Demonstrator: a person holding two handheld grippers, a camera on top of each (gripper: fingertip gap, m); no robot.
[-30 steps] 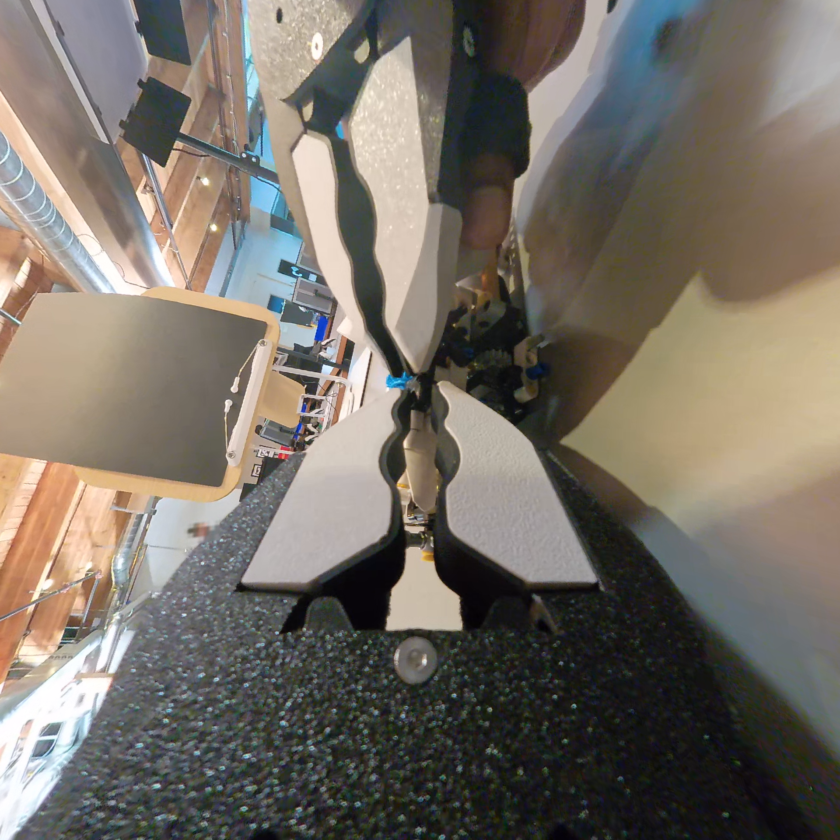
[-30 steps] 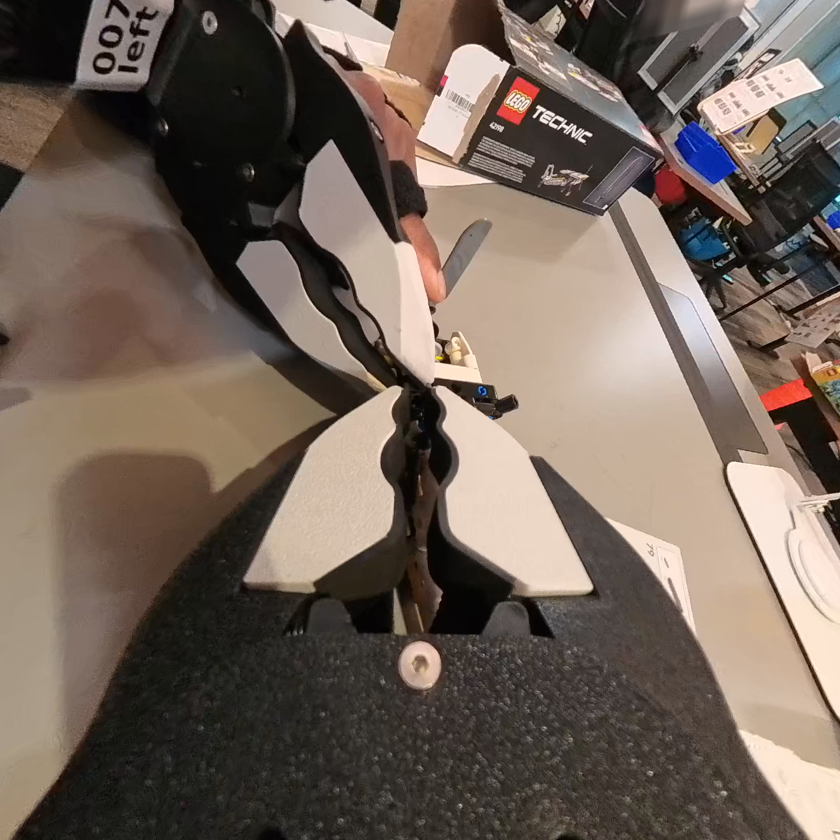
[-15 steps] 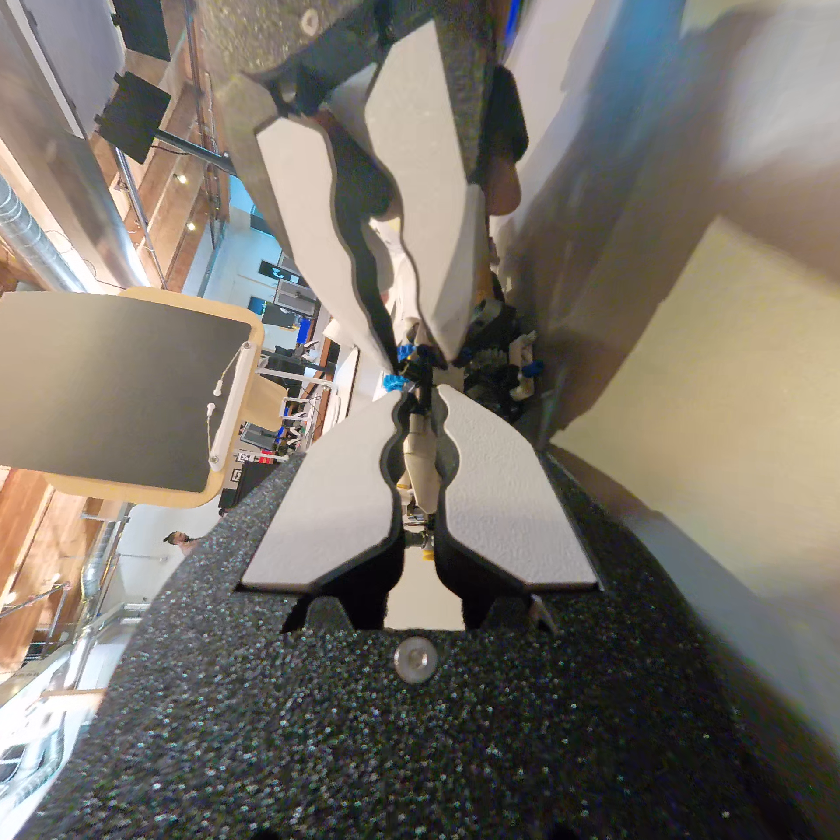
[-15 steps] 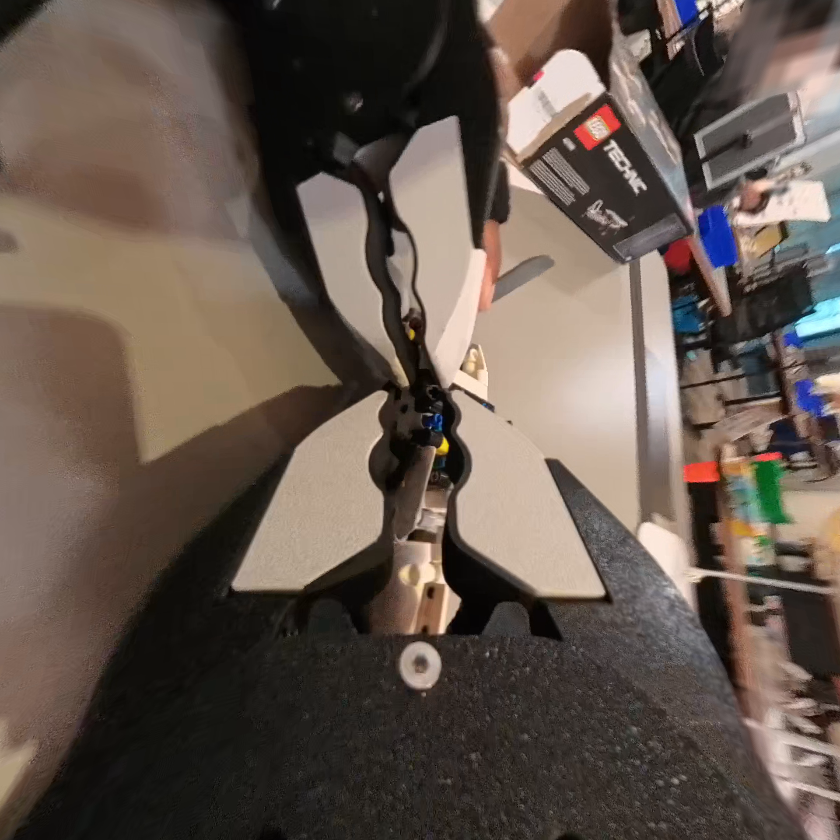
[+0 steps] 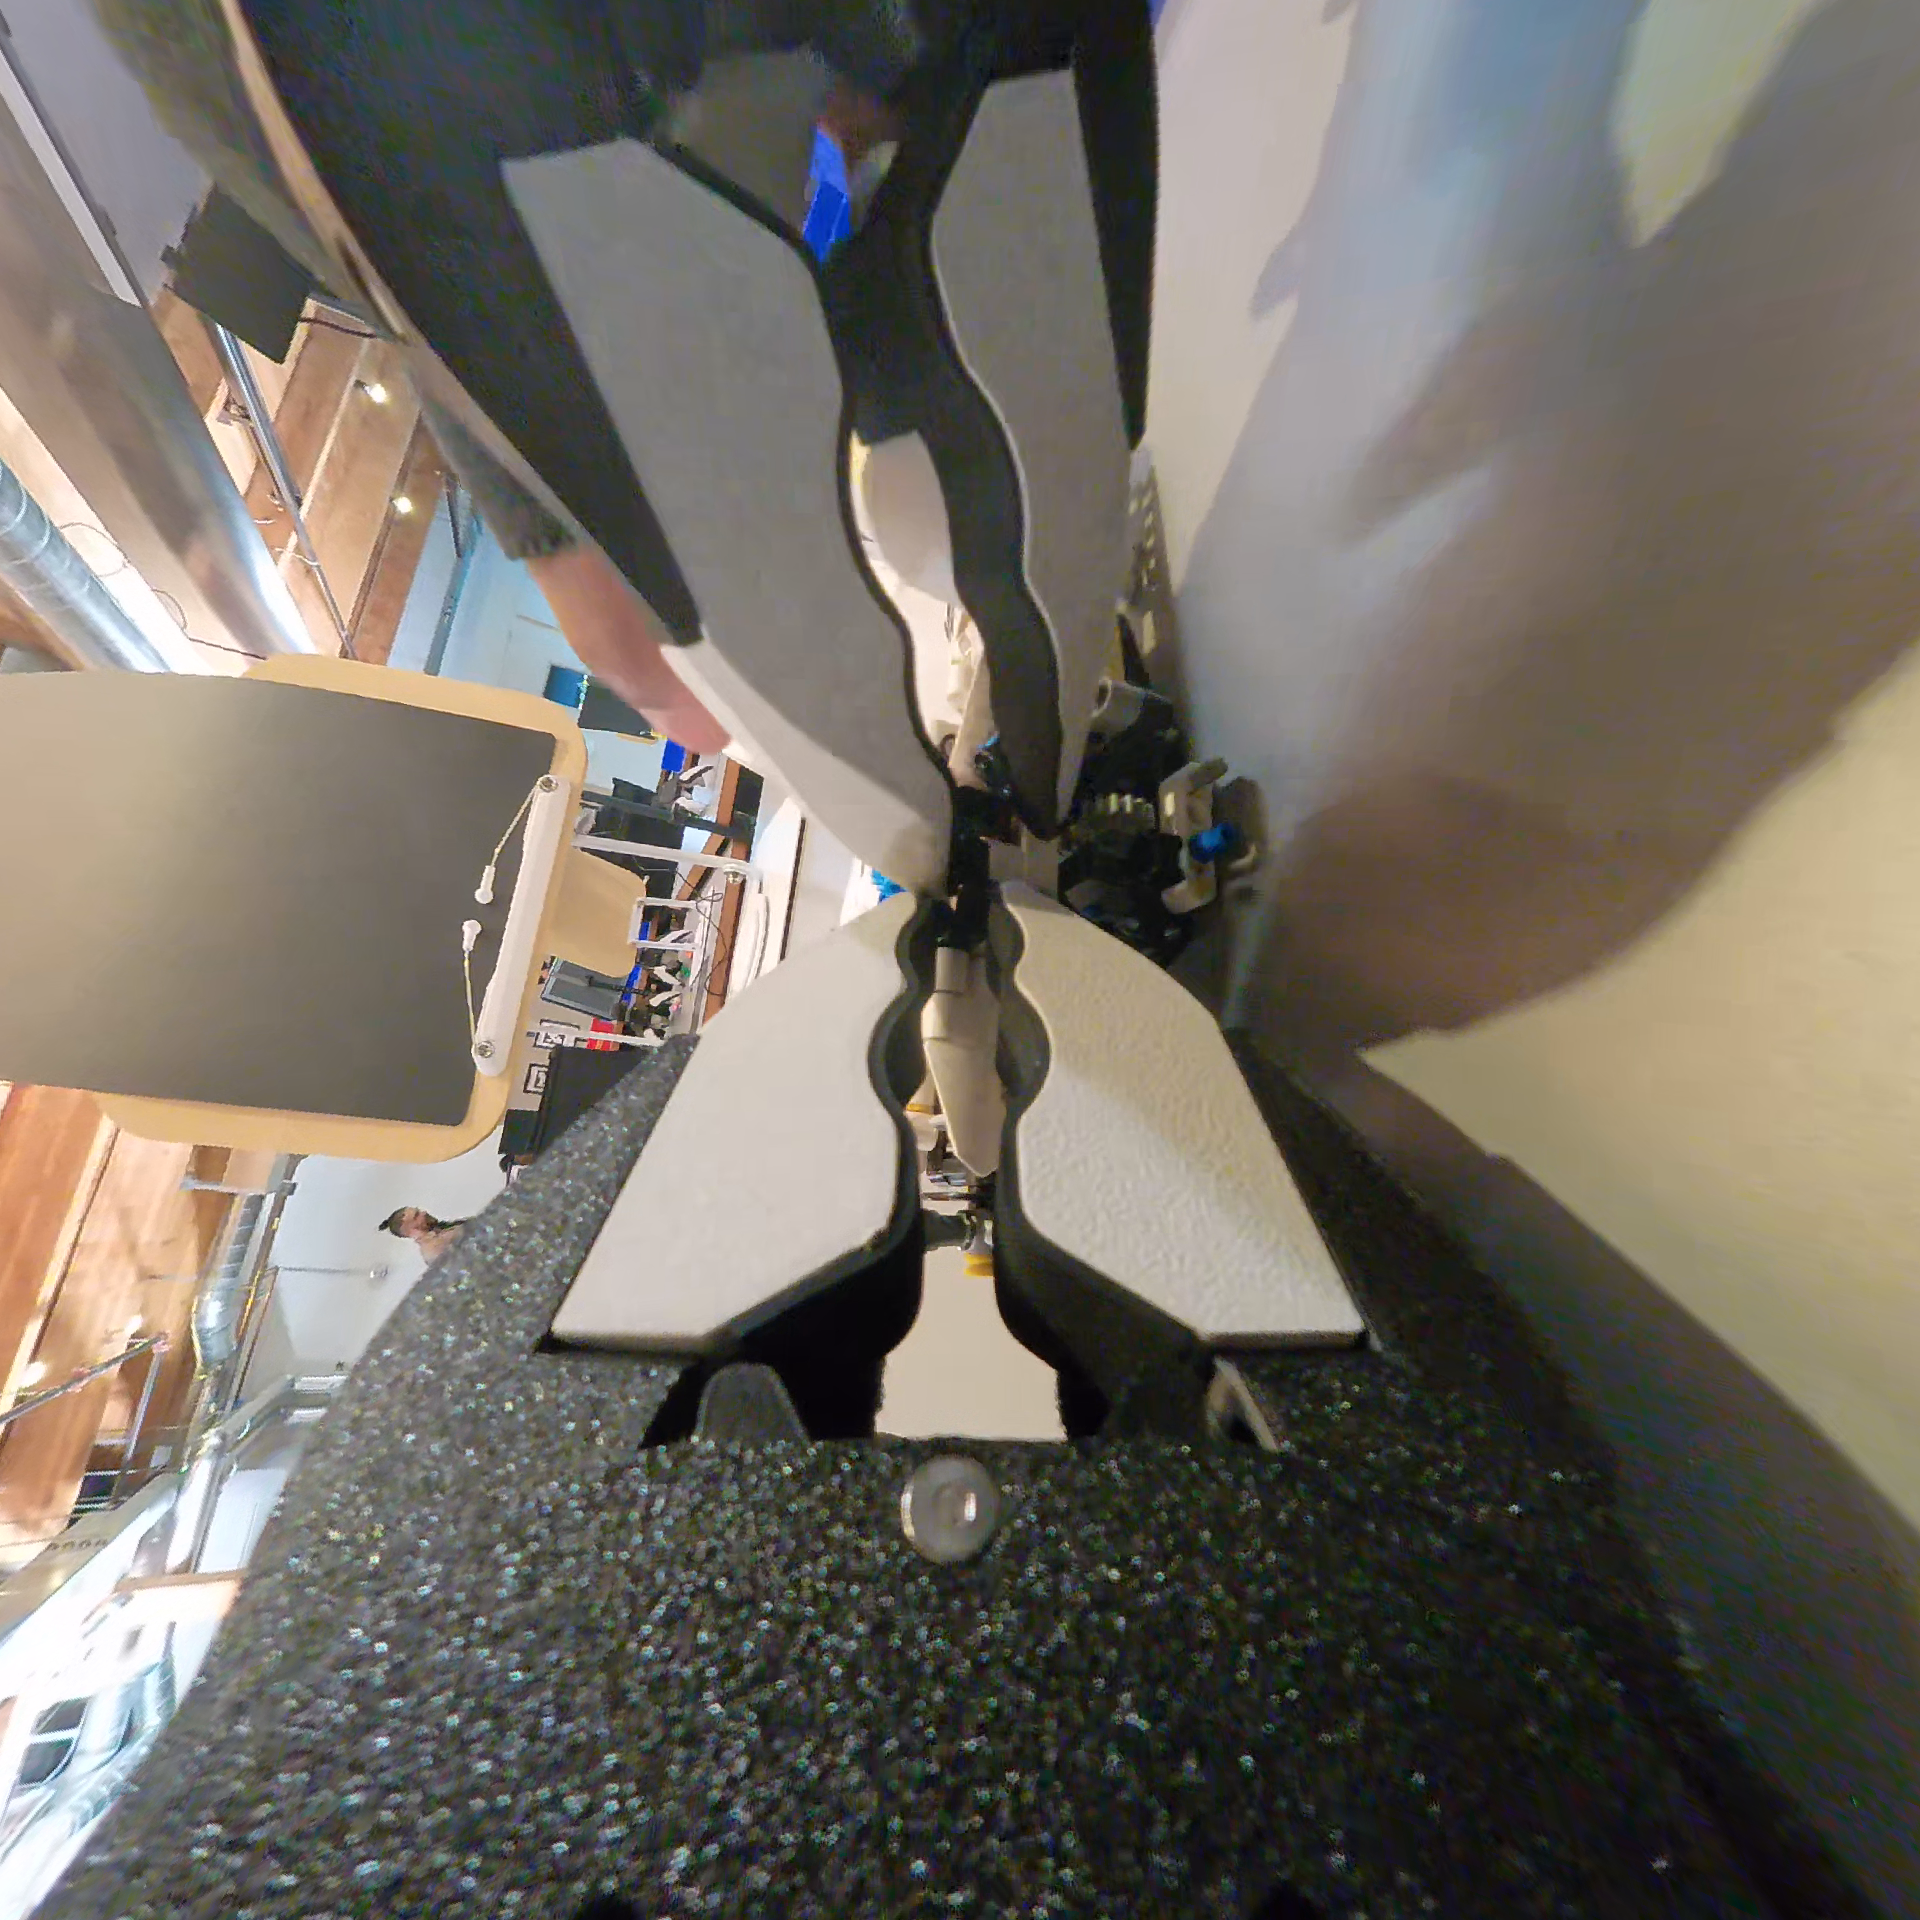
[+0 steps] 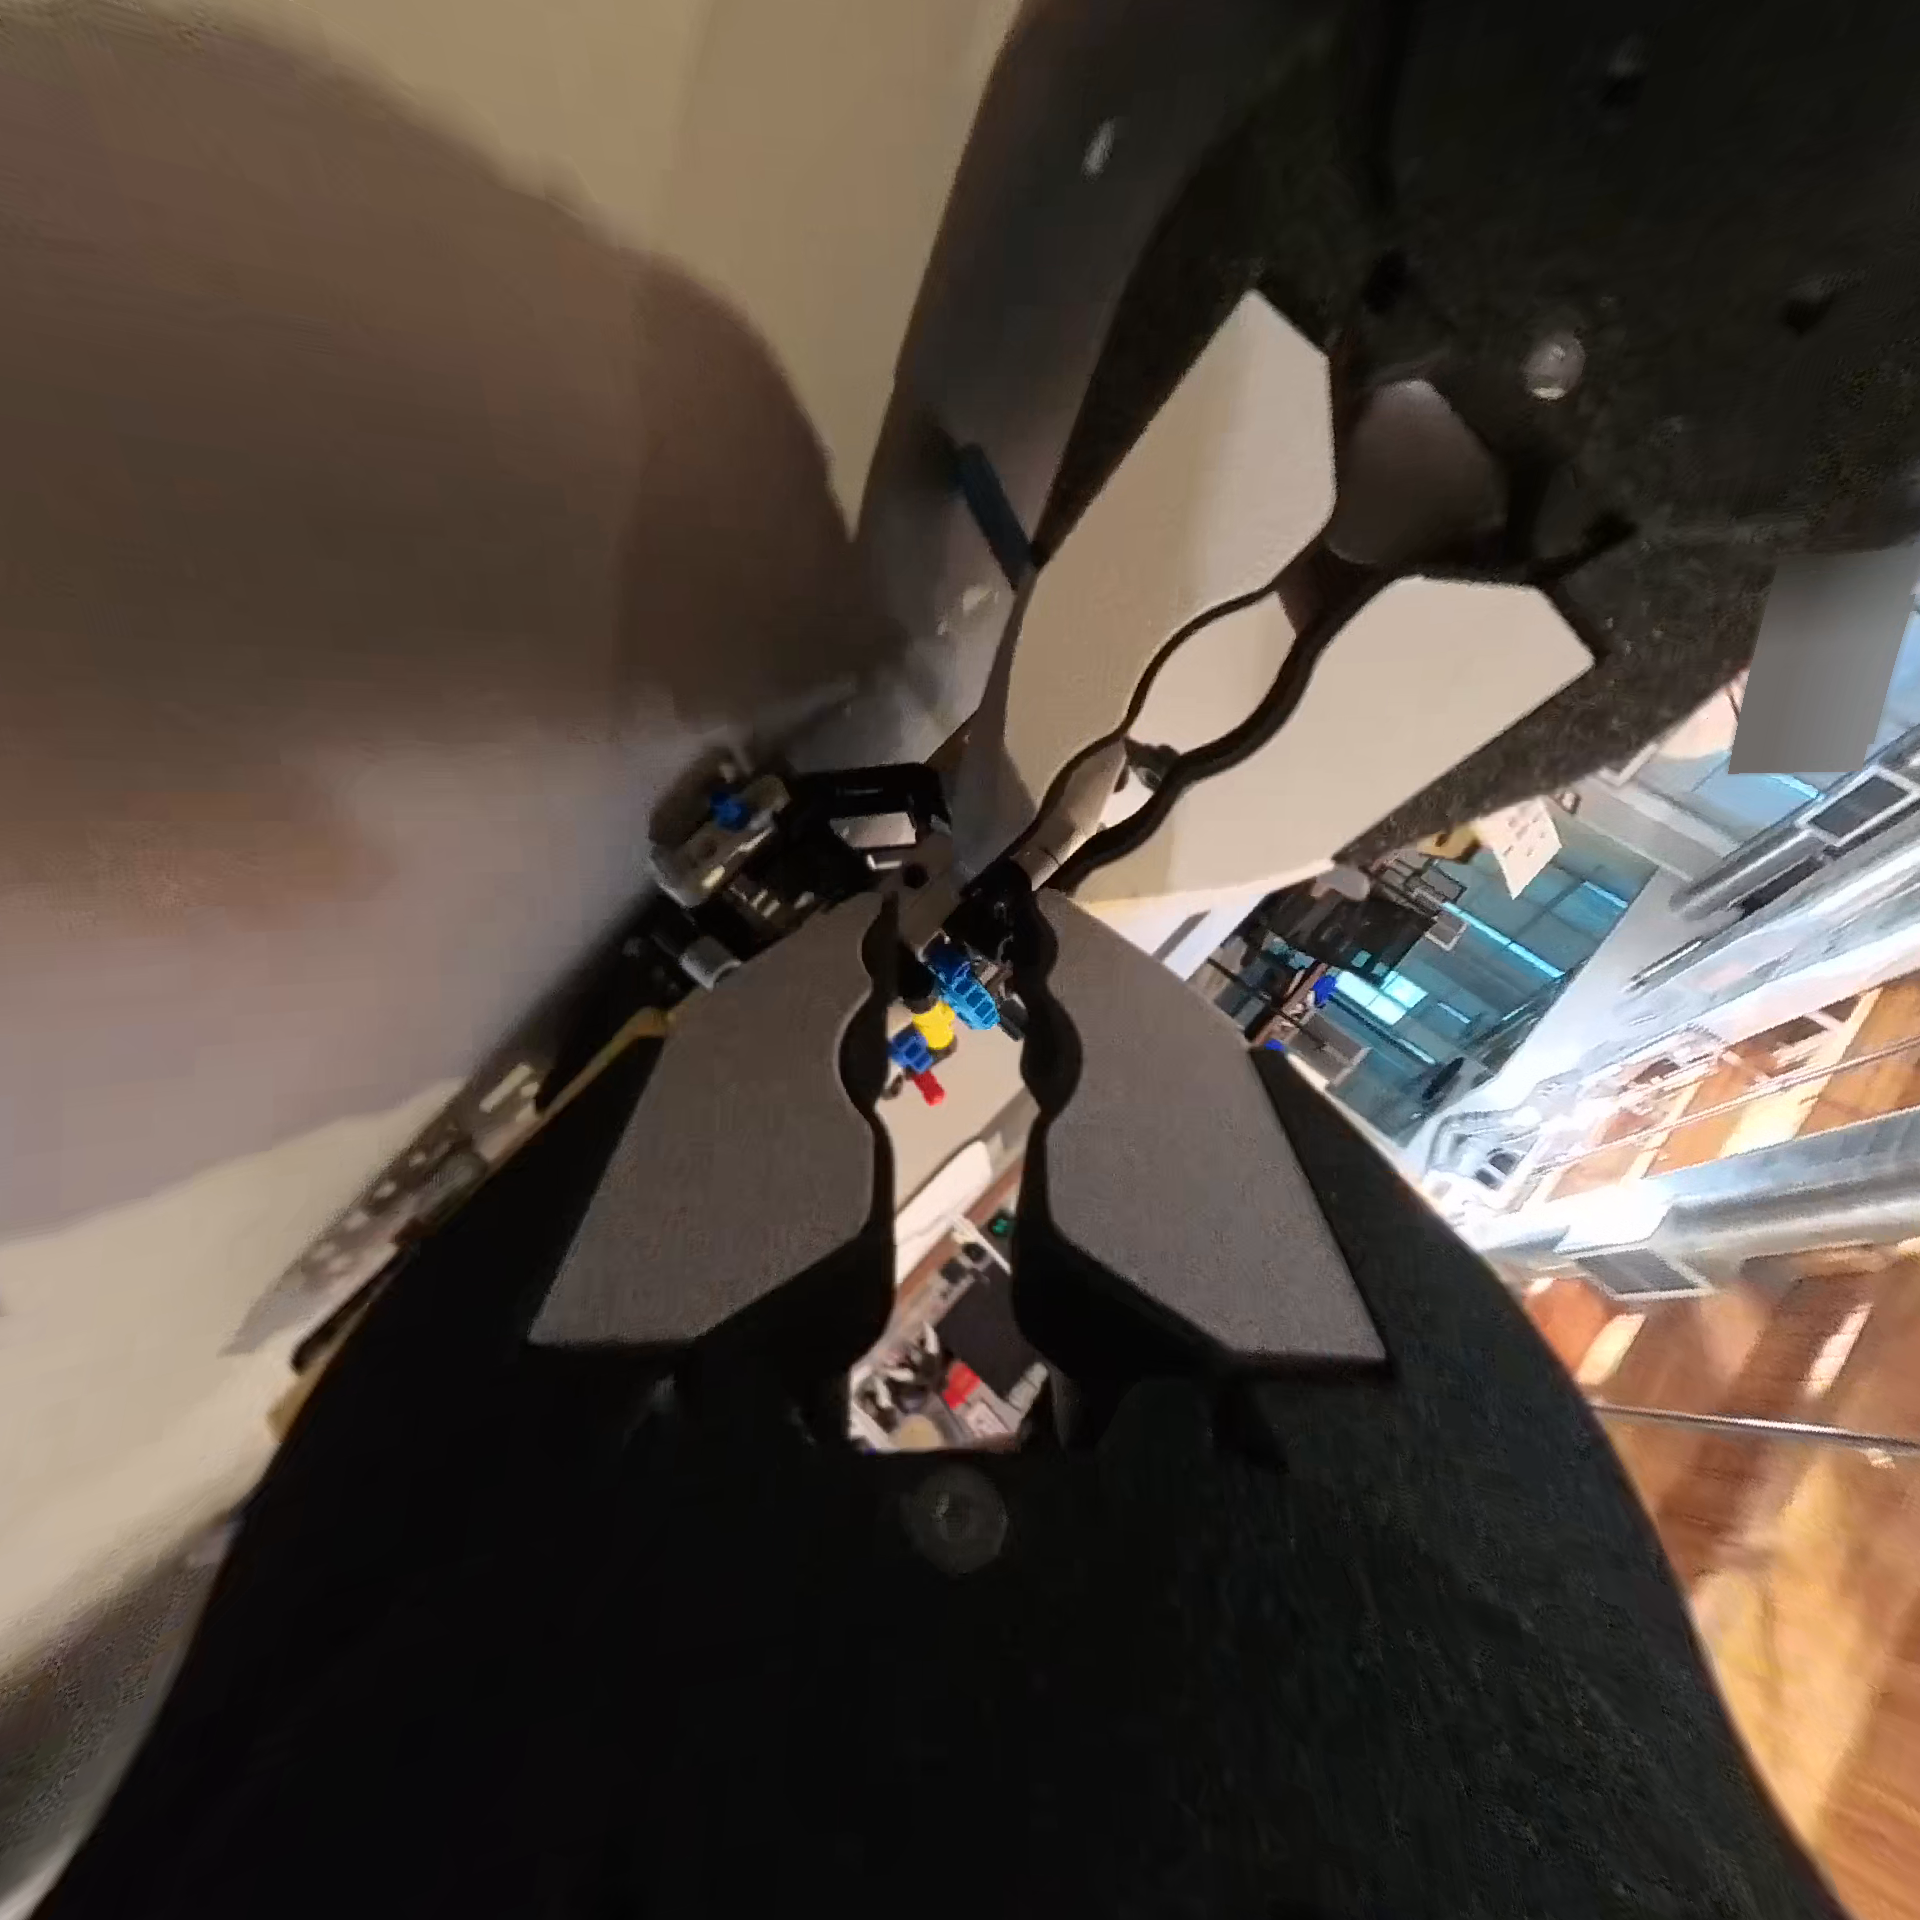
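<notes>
Left gripper (image 5: 961, 914) and right gripper (image 6: 956, 925) tip to tip, both nearly closed

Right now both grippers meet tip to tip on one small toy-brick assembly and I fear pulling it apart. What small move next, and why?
Probably hold the left gripper still on its pale beam and settle the right gripper's grip before any pull. The right fingers straddle the black joint, but whether they press it is unclear.

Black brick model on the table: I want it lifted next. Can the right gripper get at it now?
Probably not yet: the model lies close and uncovered, but the right gripper has a small coloured assembly between its fingers, shared with the left gripper.
</notes>
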